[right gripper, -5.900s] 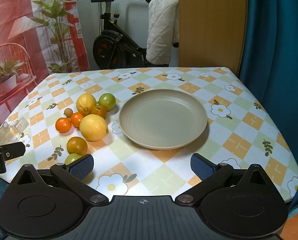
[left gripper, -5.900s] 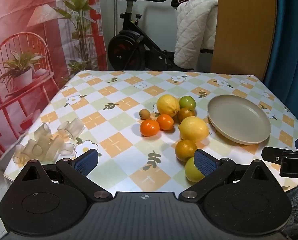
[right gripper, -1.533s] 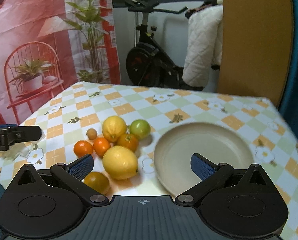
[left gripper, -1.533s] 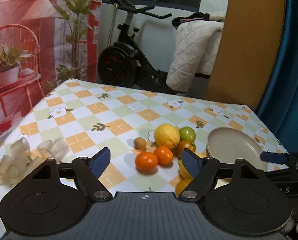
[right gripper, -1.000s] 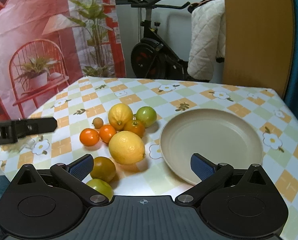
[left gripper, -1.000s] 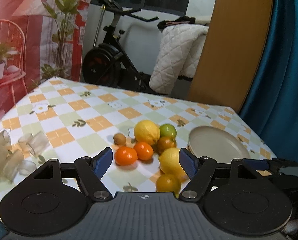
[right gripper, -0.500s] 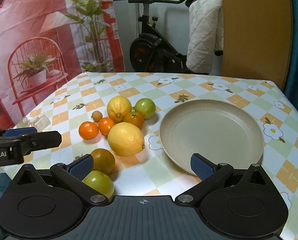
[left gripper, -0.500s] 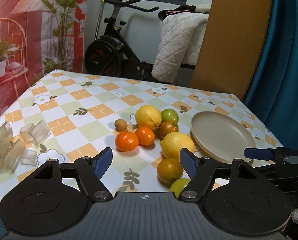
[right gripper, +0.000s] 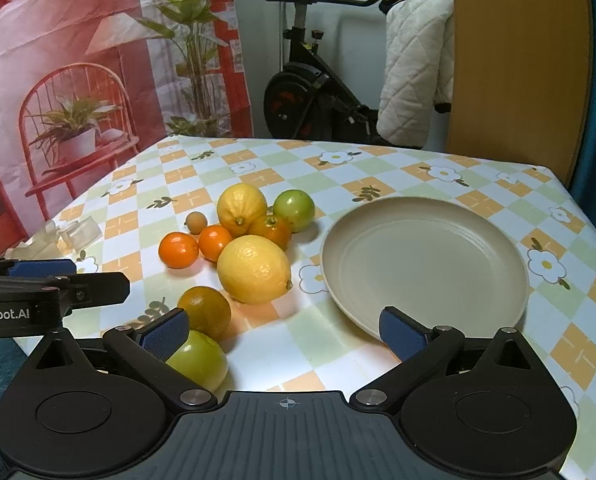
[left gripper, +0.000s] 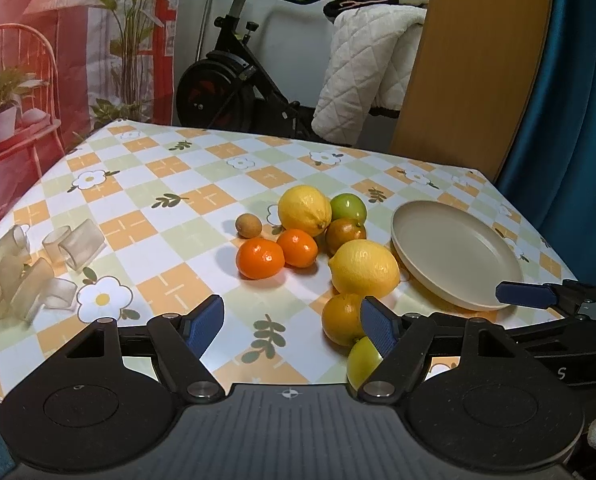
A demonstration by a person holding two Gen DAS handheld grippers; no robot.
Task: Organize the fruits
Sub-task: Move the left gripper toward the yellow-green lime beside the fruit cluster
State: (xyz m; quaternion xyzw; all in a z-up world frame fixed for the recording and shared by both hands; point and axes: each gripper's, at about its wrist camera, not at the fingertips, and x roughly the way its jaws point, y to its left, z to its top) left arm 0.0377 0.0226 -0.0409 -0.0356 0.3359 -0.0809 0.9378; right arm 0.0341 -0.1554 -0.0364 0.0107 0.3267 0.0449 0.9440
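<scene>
A cluster of fruit lies mid-table left of an empty beige plate: two lemons, small oranges, green fruits and a small brown fruit. My left gripper is open and empty, low over the near table edge; its right fingertip overlaps a dark orange and a green fruit. My right gripper is open and empty; its left fingertip is by the green fruit, its right by the plate's near rim.
Clear plastic cups lie in a heap at the table's left edge. The checked tablecloth covers the table. An exercise bike, a quilt and a wooden panel stand behind. A blue curtain hangs at right.
Both grippers have come lower and closer to the near fruits. The jaws stay open and no fruit has moved.
</scene>
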